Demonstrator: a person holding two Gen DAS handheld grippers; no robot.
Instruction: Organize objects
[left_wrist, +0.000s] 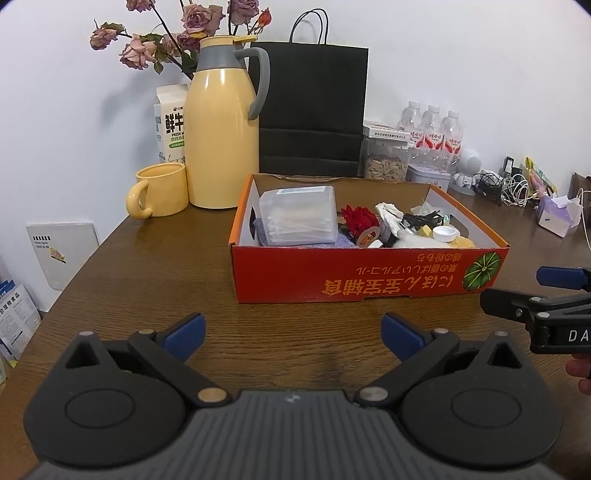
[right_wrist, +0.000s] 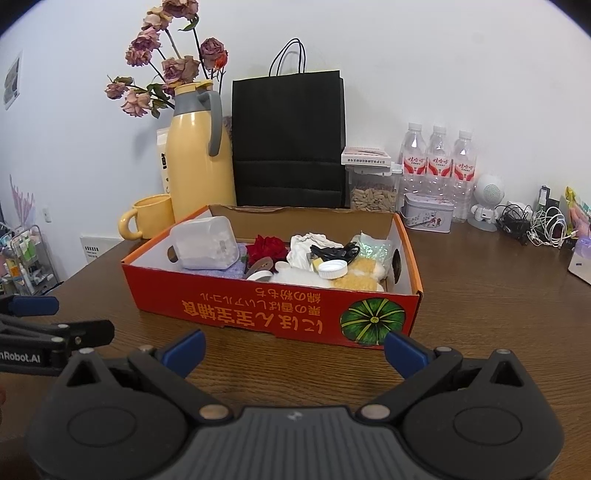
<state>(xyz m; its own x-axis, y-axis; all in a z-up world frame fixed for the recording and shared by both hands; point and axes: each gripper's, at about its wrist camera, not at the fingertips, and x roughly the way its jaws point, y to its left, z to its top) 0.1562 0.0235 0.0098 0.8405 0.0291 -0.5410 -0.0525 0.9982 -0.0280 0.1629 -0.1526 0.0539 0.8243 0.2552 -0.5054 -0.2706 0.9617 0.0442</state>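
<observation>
Just one box, three bottles.

"FRESH M" is read on the milk carton behind the yellow jug. "DA" is seen on the right gripper; "nRobot.AI" on the left gripper. Inverted Japanese print is noted on the red box front, not legible in full.
</observation>
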